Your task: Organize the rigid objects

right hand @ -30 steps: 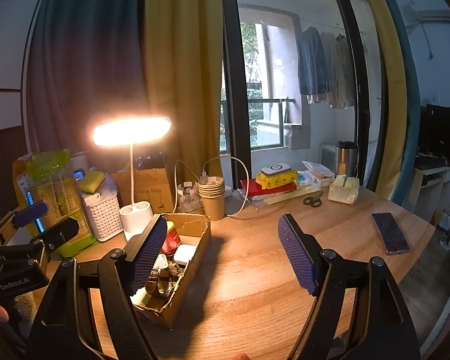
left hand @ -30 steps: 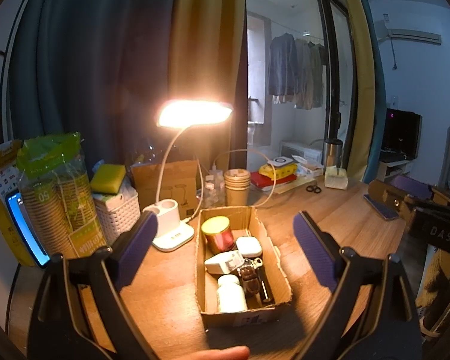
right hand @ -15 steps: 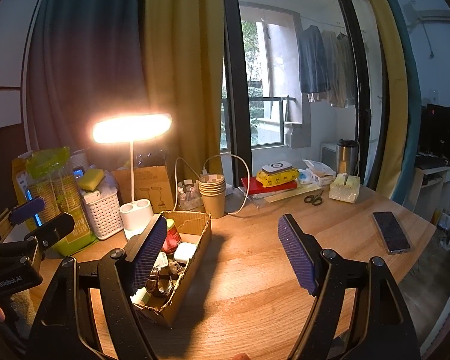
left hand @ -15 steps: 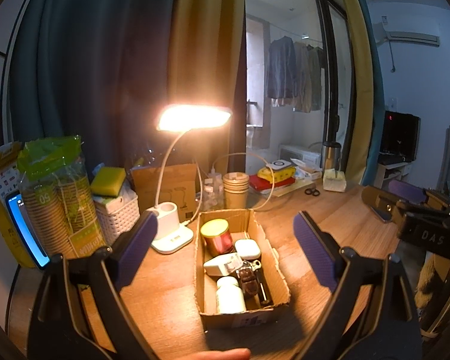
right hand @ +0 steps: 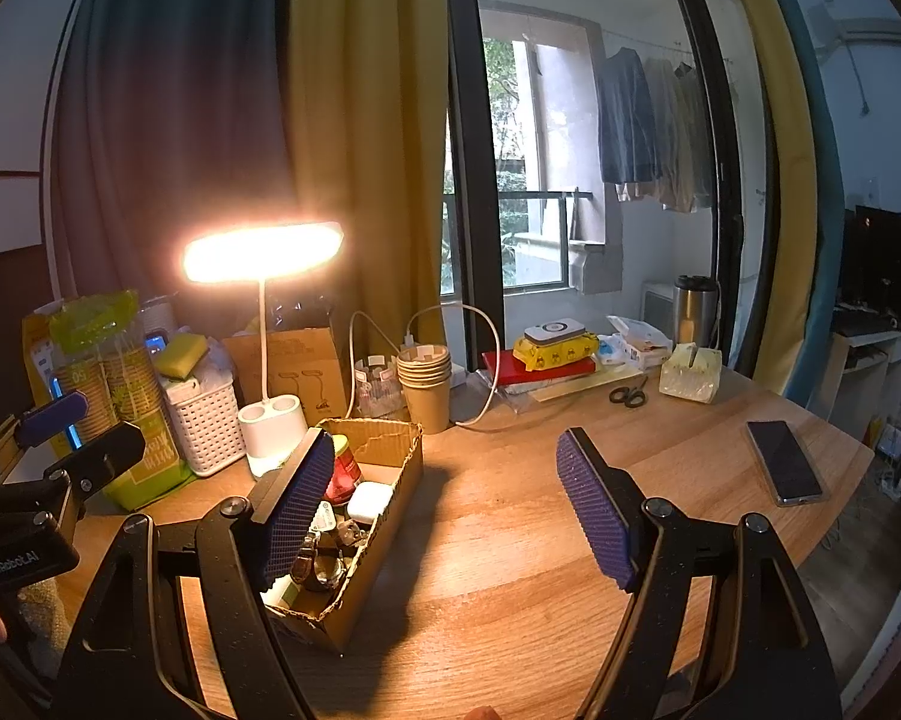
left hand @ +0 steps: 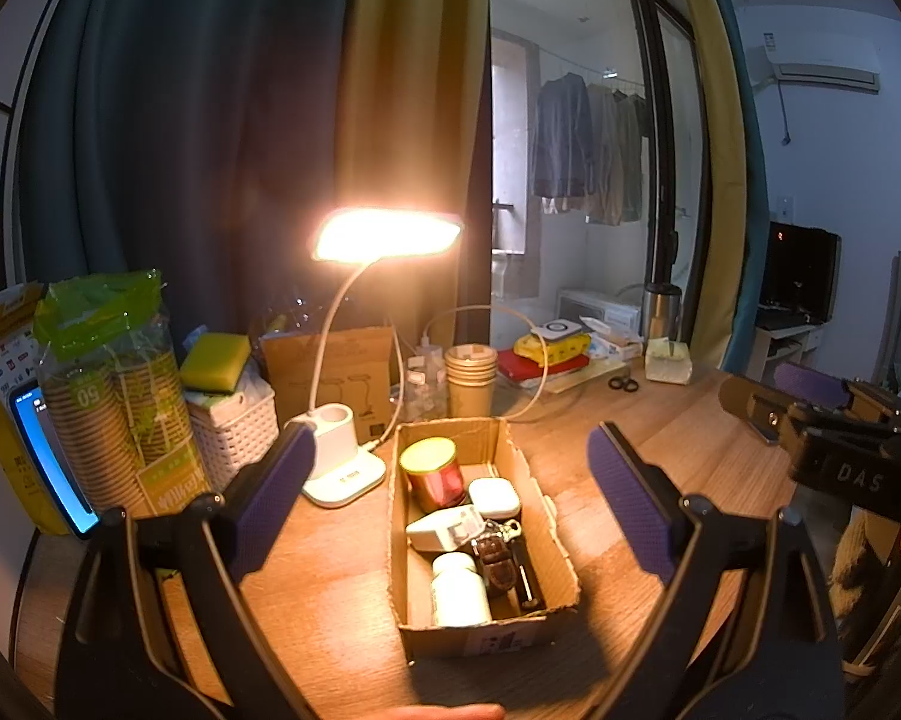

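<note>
Both hand-held grippers gape empty: left [left hand: 450, 483] marked "GenRobot.AI", right [right hand: 444, 495] "DAS".

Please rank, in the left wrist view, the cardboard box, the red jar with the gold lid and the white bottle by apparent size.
1. cardboard box, clearly largest; it holds the other two.
2. and 3. unsure: red jar and white bottle look about alike, and the bottle lies nearer the camera.

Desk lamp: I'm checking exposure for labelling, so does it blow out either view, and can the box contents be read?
Left wrist view: desk lamp head blown out, cardboard box contents legible; right wrist view: same glare, contents partly hidden by the gripper.
</note>
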`<state>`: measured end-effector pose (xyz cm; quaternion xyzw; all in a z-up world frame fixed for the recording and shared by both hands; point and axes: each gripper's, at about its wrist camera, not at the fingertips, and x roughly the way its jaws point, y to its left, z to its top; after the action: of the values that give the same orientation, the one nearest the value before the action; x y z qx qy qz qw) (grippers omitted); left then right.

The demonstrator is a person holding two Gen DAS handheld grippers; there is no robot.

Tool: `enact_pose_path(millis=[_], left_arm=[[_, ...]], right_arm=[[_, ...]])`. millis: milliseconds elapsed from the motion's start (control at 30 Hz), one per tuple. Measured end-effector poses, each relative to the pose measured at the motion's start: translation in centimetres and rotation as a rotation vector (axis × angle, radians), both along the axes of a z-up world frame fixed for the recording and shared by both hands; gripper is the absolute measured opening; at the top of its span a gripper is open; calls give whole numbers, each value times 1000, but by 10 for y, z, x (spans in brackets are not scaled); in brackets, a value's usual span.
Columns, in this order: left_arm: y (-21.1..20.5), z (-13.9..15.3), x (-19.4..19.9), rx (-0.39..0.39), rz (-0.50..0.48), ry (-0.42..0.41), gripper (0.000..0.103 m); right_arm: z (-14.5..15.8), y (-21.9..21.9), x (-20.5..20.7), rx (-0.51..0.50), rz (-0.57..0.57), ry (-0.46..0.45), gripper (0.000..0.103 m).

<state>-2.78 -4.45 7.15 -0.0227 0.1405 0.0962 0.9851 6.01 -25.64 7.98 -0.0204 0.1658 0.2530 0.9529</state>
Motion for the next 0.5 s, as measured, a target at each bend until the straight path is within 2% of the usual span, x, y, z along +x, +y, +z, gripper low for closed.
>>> enact_pose_path(millis=[500], left_arm=[[-1, -1, -1, 3, -5, -5, 93]], right_arm=[[-1, 0, 0, -1, 1, 1, 79]])
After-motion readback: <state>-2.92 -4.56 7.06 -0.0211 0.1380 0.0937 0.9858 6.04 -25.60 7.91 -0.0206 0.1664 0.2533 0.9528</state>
